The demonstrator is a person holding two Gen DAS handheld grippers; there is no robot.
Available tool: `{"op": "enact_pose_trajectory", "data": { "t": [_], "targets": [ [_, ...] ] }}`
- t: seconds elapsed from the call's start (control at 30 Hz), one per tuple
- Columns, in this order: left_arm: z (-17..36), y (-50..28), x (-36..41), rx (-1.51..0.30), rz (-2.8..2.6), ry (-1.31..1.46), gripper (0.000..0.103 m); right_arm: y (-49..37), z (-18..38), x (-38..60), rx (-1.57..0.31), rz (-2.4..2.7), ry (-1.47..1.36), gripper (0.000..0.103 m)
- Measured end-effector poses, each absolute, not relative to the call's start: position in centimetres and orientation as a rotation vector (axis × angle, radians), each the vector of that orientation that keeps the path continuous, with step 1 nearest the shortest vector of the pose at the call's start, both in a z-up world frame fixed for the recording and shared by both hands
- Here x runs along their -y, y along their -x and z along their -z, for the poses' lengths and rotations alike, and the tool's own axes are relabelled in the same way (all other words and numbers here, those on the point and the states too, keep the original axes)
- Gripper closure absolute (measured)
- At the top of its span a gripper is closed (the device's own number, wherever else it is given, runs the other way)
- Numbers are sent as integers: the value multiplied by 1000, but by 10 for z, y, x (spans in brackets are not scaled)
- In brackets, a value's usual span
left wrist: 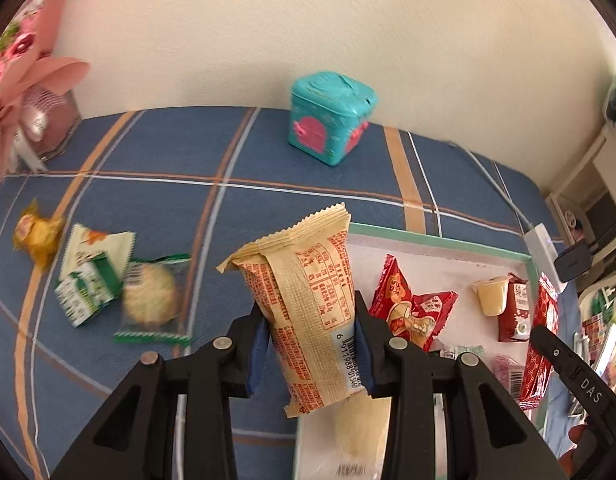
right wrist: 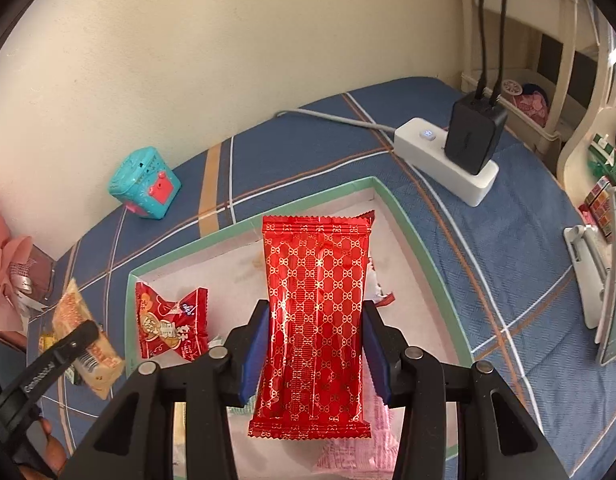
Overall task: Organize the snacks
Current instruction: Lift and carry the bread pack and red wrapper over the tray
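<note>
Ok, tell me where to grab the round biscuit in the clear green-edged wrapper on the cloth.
Probably best by a crimped green end of the round biscuit's wrapper, coming down from above. It lies flat on the blue checked cloth, the disc looks wide for the jaws, and the near end seal sits clear of the green-and-white packet touching its left side. Both grippers are full, though.

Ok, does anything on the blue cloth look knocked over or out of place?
Yes: the teal tin by the wall sits tipped on an edge, not flat. Also, four snacks lie loose on the cloth left of the tray: a yellow candy, two green-and-white packets and a round biscuit.
</note>
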State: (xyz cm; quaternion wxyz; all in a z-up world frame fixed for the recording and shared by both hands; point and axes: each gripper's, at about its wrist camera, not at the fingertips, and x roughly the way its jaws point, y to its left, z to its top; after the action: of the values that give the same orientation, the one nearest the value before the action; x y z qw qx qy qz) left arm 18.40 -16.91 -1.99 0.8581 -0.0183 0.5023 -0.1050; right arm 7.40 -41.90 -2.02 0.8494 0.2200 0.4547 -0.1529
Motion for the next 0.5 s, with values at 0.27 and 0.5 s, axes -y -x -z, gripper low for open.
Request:
{"op": "enact_pose_trajectory", "data": {
  "t": [0.27,0.5],
  "targets": [
    [41,-194,202,-1063,298,-19,64,-94,38,406,-991,292,-429,56],
    [61,-195,223,-1108,351,-37,64,-101,47,403,-1006,287,-406,56]
  ]
}}
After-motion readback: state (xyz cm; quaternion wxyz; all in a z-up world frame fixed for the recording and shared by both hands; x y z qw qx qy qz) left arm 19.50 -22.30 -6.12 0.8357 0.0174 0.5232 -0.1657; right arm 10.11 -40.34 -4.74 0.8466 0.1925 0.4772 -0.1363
